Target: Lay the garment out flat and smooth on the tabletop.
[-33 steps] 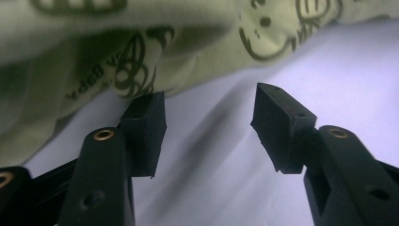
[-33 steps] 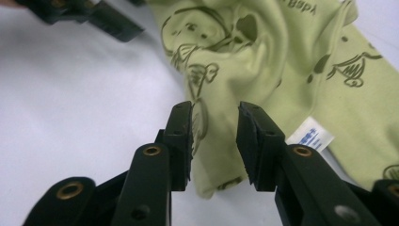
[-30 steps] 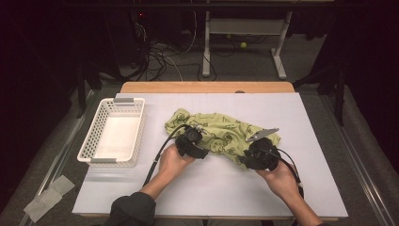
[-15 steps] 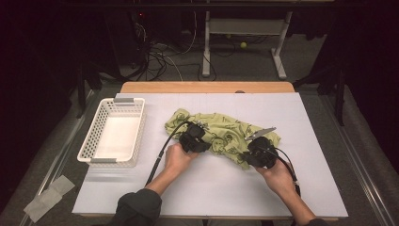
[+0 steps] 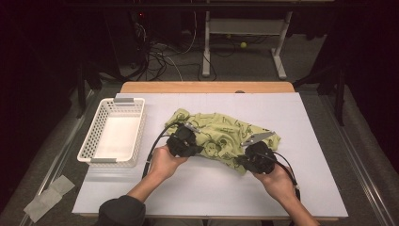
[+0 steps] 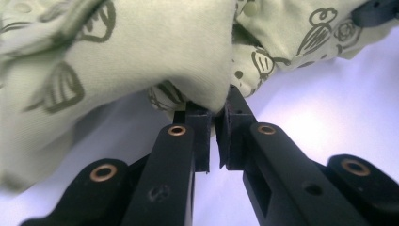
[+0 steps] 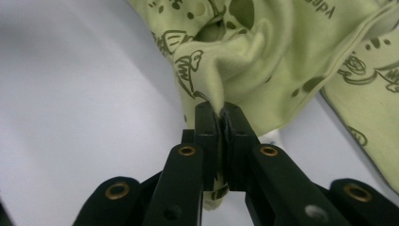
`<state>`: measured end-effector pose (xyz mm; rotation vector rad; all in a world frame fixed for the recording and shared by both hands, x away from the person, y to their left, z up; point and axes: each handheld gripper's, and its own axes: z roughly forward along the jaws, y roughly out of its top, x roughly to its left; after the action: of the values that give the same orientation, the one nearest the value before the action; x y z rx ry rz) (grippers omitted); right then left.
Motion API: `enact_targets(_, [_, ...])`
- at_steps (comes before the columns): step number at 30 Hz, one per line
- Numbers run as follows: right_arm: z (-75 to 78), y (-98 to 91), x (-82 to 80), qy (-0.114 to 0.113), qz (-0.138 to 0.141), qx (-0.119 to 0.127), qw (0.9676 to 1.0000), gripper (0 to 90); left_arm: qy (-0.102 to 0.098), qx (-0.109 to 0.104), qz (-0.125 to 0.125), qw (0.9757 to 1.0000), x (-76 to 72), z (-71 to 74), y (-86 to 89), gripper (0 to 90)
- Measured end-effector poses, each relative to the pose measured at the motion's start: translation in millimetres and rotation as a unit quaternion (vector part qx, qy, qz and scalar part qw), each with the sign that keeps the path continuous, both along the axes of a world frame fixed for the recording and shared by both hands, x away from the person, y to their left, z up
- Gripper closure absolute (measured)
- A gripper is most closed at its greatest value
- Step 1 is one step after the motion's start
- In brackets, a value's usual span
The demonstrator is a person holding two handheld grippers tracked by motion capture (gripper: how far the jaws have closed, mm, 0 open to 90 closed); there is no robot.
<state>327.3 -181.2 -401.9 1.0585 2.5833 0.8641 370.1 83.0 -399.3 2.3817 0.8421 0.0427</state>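
Green printed cloth [image 5: 221, 136] lay crumpled at the middle of the white table [image 5: 320, 188], with a white basket [image 5: 113, 132] well apart at its nine o'clock. At the cloth's seven o'clock edge the left gripper [image 6: 216, 115] had its jaws pinched tight on a fold. At five o'clock the right gripper [image 7: 221, 113] had likewise clamped down on a bunched corner of the fabric.
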Motion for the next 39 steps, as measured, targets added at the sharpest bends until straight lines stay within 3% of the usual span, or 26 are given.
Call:
enact_targets(4, [9.0, 6.8, -8.4, -0.009, 0.019, 0.006, 0.9998, 87.1, 0.003, -0.011, 0.005, 0.9999, -7.8, 10.1, 18.7, 80.4])
enact_targets(9, [9.4, 15.1, -1.1, -0.01, 0.018, -0.002, 0.9998, 87.0, 0.008, -0.021, 0.028, 0.9994, -0.4, 12.1, 33.9, 80.2])
enact_targets(13, [-4.0, 19.8, 18.3, 0.005, 0.002, -0.02, 0.9998, 86.6, 0.008, 0.011, 0.048, 0.9988, 13.8, -1.8, 30.4, 79.6])
enact_targets(15, [-13.4, 22.7, 27.8, 0.009, -0.011, -0.038, 0.9992, 86.0, 0.014, 0.015, 0.056, 0.9982, 21.7, -9.9, 27.6, 77.5])
enact_targets(19, [-30.1, 23.3, 43.2, 0.032, -0.025, -0.04, 0.9984, 83.3, 0.021, 0.02, 0.058, 0.9979, 28.9, -21.3, 20.4, 71.8])
enact_targets(21, [-33.0, 22.1, 44.4, 0.04, -0.027, -0.035, 0.9982, 80.5, 0.016, 0.028, 0.058, 0.9978, 27.2, -22.7, 19.8, 66.4])
enact_targets(27, [-21.3, 5.7, 32.6, 0.026, -0.034, -0.006, 0.9991, 74.6, -0.001, 0.034, 0.069, 0.9971, 8.9, -21.1, 36.7, 49.3])
enact_targets(33, [-11.5, -16.3, 27.0, 0.017, -0.055, 0.006, 0.9983, 76.8, -0.003, 0.038, 0.066, 0.9971, -9.6, -27.2, 49.9, 46.9])
enact_targets(39, [-22.5, -16.8, 31.8, 0.03, -0.063, -0.013, 0.9975, 77.0, 0.007, 0.051, 0.052, 0.9973, -7.2, -38.9, 36.4, 46.9])
